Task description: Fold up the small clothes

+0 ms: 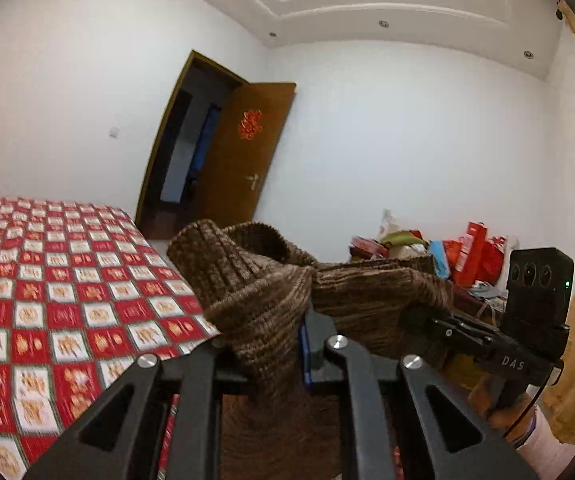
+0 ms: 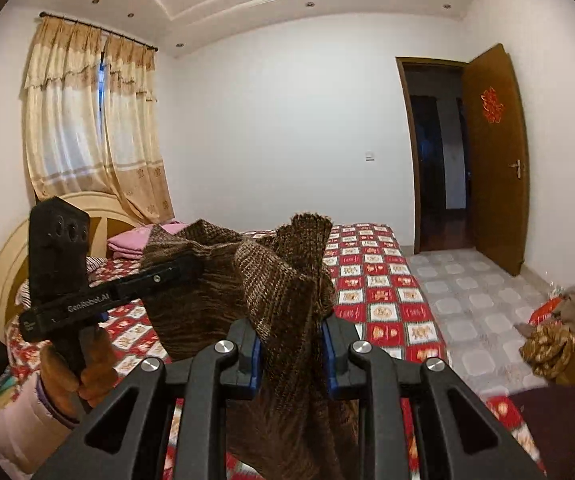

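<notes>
Both my claws hold one brown ribbed knitted garment up in the air over the bed.

My left claw (image 1: 275, 344) is clamped on a bunched edge of the brown ribbed knitted garment (image 1: 255, 280), its blue-padded fingers (image 1: 306, 354) pressed into the wool. My right claw (image 2: 291, 344) pinches another fold of the same knit (image 2: 283, 280), with cloth hanging down between its blue pads (image 2: 256, 354). From the left wrist I see the right claw (image 1: 419, 316) gripping the far end of the garment, so the knit is stretched between the two. It hangs above the bed with the red-and-white checked cover (image 1: 47, 280); I cannot tell whether its lower part touches the cover. Behind stand a brown wooden door (image 2: 495, 160), open, and cream curtains (image 2: 91, 120).
</notes>
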{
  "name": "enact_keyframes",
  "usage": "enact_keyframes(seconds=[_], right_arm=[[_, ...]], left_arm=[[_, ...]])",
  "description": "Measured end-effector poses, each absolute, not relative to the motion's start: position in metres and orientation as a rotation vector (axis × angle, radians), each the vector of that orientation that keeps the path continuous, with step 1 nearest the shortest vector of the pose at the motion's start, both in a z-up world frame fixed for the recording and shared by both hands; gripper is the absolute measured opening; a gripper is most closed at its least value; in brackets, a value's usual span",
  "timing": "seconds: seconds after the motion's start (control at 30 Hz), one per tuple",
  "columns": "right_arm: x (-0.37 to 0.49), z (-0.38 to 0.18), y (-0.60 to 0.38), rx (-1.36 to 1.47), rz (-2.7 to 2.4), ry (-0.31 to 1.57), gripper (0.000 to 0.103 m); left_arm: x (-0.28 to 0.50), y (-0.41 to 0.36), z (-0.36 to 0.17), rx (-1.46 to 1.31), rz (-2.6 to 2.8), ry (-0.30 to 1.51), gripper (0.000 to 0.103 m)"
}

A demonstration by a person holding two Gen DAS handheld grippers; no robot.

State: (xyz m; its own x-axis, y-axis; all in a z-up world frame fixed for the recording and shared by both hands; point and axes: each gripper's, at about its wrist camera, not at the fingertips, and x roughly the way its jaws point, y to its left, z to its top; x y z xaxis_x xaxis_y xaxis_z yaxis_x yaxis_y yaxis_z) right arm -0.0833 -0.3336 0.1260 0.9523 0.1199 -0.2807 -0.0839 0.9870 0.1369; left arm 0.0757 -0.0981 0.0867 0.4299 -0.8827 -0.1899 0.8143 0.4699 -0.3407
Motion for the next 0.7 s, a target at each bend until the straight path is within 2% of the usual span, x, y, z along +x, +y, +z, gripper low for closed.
enact_keyframes(seconds=[0.33, 0.43, 0.7], right_arm=[[-0.132, 0.060, -0.353, 0.237, 0.053, 0.446, 0.024], [-0.124, 0.034, -0.373, 0.256, 0.006, 0.484, 0.024], [-0.062, -0.028, -0.440, 0.318, -0.112, 0.575, 0.024]], left_arm=[[0.056, -0.129, 0.027, -0.167, -1.069, 0.611, 0.015], [0.067, -0.153, 0.002, -0.166, -1.067, 0.691, 0.015], [0.108, -0.227, -0.048, -0.145, -1.050, 0.770, 0.014]])
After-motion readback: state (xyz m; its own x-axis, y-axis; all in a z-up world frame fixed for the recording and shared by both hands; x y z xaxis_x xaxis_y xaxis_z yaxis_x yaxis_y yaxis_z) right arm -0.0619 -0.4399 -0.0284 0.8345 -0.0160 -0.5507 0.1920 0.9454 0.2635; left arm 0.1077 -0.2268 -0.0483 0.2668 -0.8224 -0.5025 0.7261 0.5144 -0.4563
